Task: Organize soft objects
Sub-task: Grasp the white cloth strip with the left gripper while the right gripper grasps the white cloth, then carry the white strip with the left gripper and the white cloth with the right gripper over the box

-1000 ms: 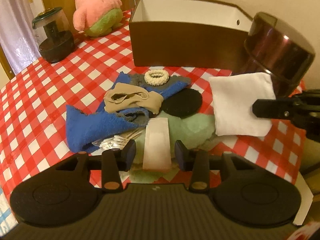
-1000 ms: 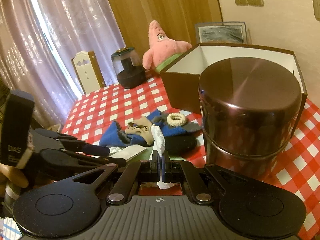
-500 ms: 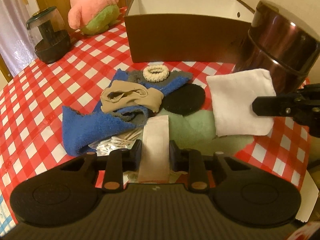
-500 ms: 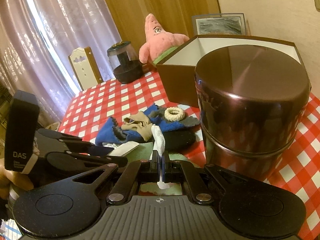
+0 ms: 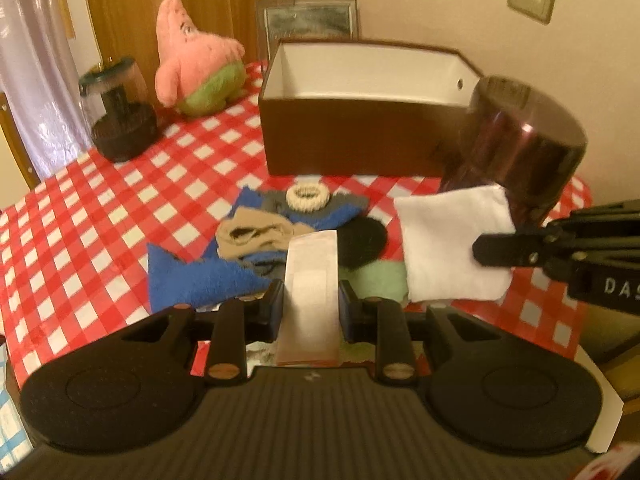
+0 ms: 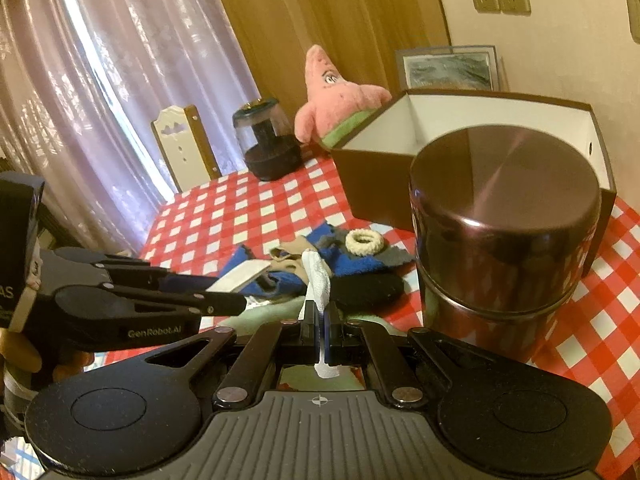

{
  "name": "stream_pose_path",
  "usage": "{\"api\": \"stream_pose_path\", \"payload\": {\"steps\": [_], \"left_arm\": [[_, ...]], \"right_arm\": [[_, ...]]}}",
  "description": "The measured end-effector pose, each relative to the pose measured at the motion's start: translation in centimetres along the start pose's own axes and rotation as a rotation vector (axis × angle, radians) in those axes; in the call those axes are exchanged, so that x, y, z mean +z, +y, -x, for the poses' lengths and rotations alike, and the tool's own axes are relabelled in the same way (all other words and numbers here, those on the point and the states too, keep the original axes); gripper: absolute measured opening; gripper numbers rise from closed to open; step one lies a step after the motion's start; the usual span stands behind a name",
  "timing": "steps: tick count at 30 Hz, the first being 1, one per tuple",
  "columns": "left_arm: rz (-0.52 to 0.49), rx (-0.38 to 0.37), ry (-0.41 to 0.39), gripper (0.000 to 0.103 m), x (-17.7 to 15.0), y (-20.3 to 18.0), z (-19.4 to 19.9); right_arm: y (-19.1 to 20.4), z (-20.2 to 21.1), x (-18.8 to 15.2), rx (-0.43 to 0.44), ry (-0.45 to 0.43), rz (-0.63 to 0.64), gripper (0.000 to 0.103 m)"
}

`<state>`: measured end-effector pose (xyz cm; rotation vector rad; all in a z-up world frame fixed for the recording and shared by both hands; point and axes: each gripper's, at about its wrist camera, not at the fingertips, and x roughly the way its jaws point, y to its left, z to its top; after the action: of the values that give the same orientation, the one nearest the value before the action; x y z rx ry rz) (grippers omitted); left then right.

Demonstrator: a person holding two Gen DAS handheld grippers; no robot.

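Observation:
My left gripper [image 5: 311, 300] is shut on a pale flat packet [image 5: 312, 276], held just above the pile. The pile on the checked tablecloth holds a blue cloth [image 5: 200, 276], a beige stocking [image 5: 256, 236], a cream scrunchie [image 5: 307, 197], a black round pad [image 5: 362, 240] and a green cloth [image 5: 378, 280]. My right gripper [image 6: 320, 320] is shut on a white cloth [image 6: 318, 276], which hangs as a square [image 5: 448, 240] to the right of the pile. Behind the pile stands an open brown box [image 5: 352, 140] with a white inside.
A round brown tin [image 6: 504, 232] stands close on the right, in front of the box's corner. A pink star plush [image 5: 196, 68] and a dark domed jar [image 5: 120, 120] sit at the far left. A hand [image 6: 16, 352] holds the left gripper.
The left jaws closed onto the pale packet and then rose with it, off the pile. The right gripper kept still with the white cloth.

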<state>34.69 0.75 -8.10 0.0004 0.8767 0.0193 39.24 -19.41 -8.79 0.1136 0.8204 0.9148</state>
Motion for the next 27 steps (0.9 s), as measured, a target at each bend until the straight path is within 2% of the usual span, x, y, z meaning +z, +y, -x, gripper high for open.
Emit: {"api": "stream_pose_path", "payload": {"steps": [11, 27], "left_arm": [[-0.029, -0.037, -0.079, 0.025, 1.0, -2.0, 3.3], [-0.104, -0.098, -0.113, 0.025, 2.9, -6.0, 3.2]], "right_arm": [[-0.1, 4.5, -0.3, -0.010, -0.042, -0.013, 0.002], [-5.5, 12.1, -1.7, -0.188, -0.105, -0.133, 0.002]]}}
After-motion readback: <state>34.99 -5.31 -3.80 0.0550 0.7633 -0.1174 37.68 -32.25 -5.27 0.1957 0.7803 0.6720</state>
